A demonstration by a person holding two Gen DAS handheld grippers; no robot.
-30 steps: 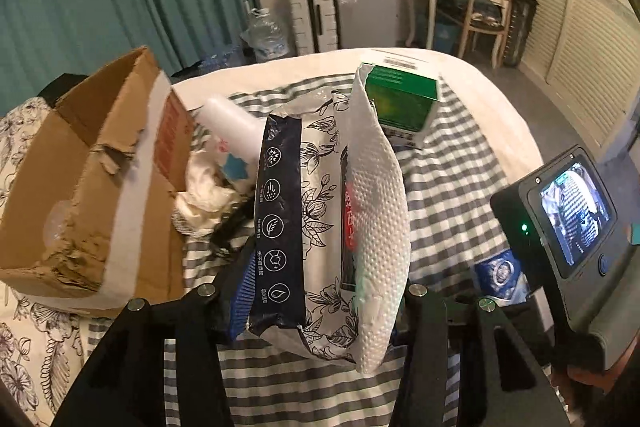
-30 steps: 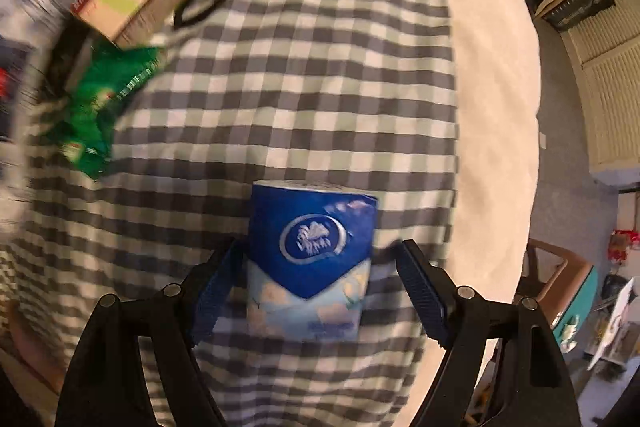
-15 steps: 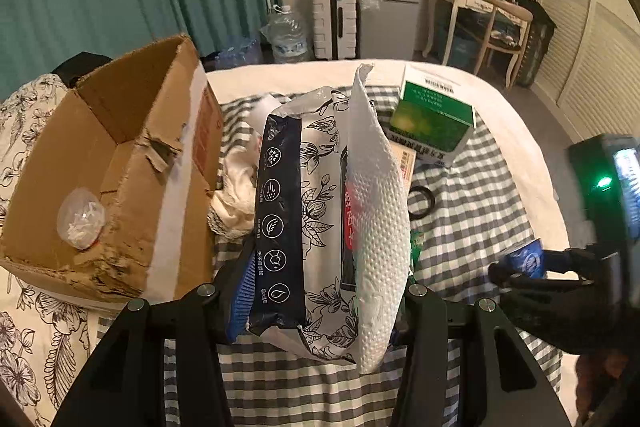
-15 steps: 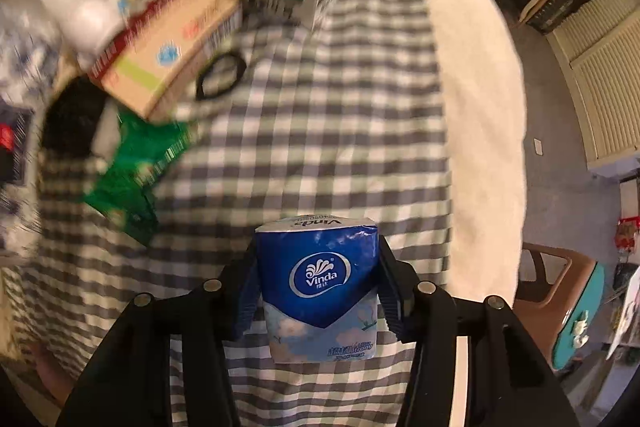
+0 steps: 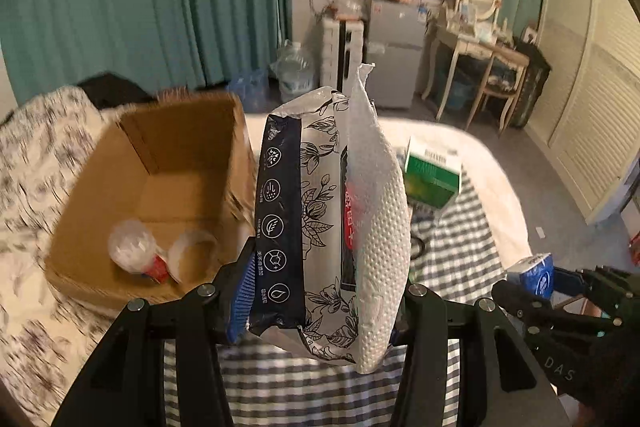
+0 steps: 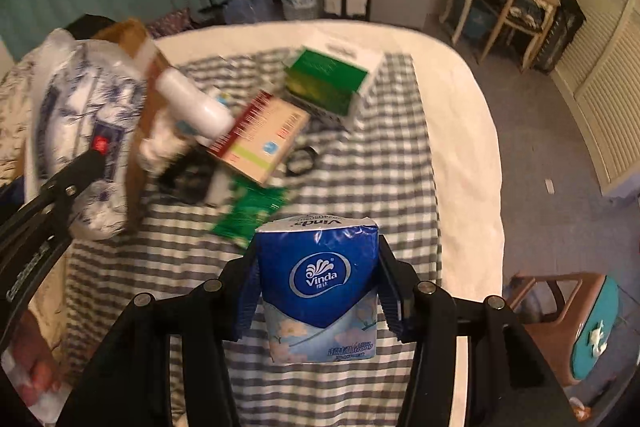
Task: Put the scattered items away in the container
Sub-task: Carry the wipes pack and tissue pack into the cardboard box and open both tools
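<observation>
My left gripper [image 5: 320, 303] is shut on a floral white and dark blue wipes pack [image 5: 332, 223], held up in the air to the right of the open cardboard box [image 5: 160, 195]. The box holds a clear plastic cup [image 5: 132, 253] and a tape roll [image 5: 192, 251]. My right gripper [image 6: 318, 297] is shut on a blue Vinda tissue pack [image 6: 320, 287], lifted above the checked cloth [image 6: 360, 187]. The wipes pack also shows in the right wrist view [image 6: 80, 131]. The tissue pack also shows in the left wrist view [image 5: 534, 273].
On the cloth lie a green and white carton [image 6: 332, 83], a flat red and beige box [image 6: 260, 135], a white bottle [image 6: 192, 103], a green sachet [image 6: 248, 211], a black ring [image 6: 300, 161] and a dark object [image 6: 188, 179]. A stool [image 6: 576, 323] stands to the right.
Both grippers have lifted with their packs. The left one moved up and toward the box, whose inside now shows. The right one shut on the tissue pack and raised it off the cloth.
</observation>
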